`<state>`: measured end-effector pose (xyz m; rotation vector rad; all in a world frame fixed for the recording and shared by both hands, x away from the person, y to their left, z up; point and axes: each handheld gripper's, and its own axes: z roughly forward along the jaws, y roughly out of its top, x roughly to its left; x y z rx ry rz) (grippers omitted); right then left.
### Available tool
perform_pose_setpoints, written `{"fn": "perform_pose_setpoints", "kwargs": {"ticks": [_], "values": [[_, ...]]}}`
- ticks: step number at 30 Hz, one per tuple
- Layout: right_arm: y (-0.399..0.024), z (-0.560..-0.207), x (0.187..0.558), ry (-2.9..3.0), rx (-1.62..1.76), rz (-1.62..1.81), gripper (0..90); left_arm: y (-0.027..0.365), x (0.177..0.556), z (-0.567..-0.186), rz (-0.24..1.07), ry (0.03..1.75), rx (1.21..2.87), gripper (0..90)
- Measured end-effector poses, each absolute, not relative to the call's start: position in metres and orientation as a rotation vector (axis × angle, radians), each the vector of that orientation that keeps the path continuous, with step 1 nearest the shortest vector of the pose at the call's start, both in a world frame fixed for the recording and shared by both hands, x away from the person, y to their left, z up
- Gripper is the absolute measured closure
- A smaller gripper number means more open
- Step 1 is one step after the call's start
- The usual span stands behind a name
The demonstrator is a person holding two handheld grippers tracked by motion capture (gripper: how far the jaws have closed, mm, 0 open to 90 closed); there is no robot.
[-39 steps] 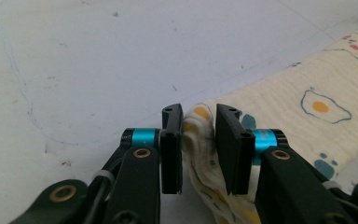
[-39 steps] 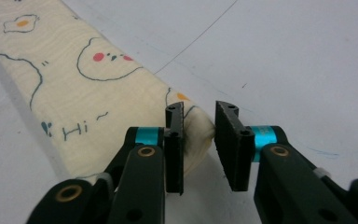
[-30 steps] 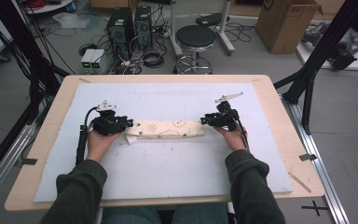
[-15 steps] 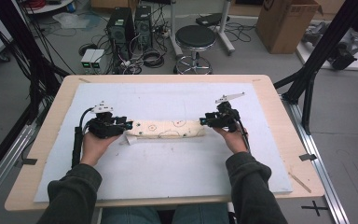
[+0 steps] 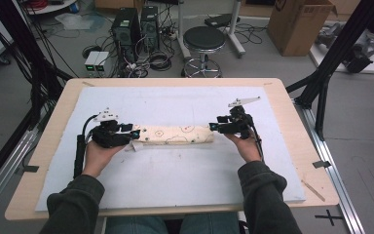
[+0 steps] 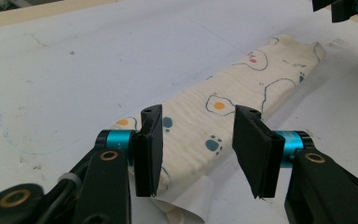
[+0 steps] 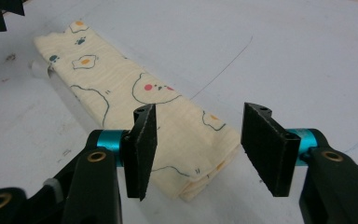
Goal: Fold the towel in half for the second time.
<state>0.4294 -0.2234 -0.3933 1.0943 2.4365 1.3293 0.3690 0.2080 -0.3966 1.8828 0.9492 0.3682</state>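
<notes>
Leftmost on the wooden counter (image 5: pixel 39 161), over its white mat (image 5: pixel 175 165), the left gripper (image 5: pixel 126 134) sits in the person's left hand (image 5: pixel 95 156), pointing right at the near-left end of a folded cream cloth (image 5: pixel 175 135). Its jaws have just been opening and now stand spread, with the cloth's end below and between them but no pad pressing on it, as the left gripper view (image 6: pixel 200 154) makes plain. A white tag or hem (image 6: pixel 186 205) pokes out from under that end of the cloth (image 6: pixel 242 93).

Across the middle, the cloth lies flat as a long narrow strip running left to right, printed with fried eggs, paw marks and outlined bear faces.

At the right end, the right gripper (image 5: pixel 219 126), held in the right hand (image 5: pixel 246 146), points left at the strip. Its jaws have likewise just been opening and stand apart, clear of the fabric; in the right gripper view (image 7: pixel 196 154) the folded corner of the cloth (image 7: pixel 121 79) lies on the mat between and beneath them, untouched. Black cables trail from both grippers back along the forearms.
</notes>
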Motion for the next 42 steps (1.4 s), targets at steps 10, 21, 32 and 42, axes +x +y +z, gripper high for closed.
{"fn": "perform_pose_setpoints", "kwargs": {"ticks": [10,21,32,42], "values": [[-0.222,-0.39,0.423,2.435,1.082,1.344,40.5,0.207,0.362,-0.394,0.365,0.94,1.879,50.9],[-0.223,-0.391,0.42,2.425,1.096,1.351,34.5,0.206,0.358,-0.391,0.369,0.926,1.886,47.1],[-0.223,-0.39,0.414,2.426,1.093,1.351,26.7,0.203,0.352,-0.389,0.367,0.899,1.894,41.4],[-0.222,-0.384,0.405,2.426,1.053,1.347,22.2,0.202,0.345,-0.385,0.362,0.871,1.913,38.5]]}}
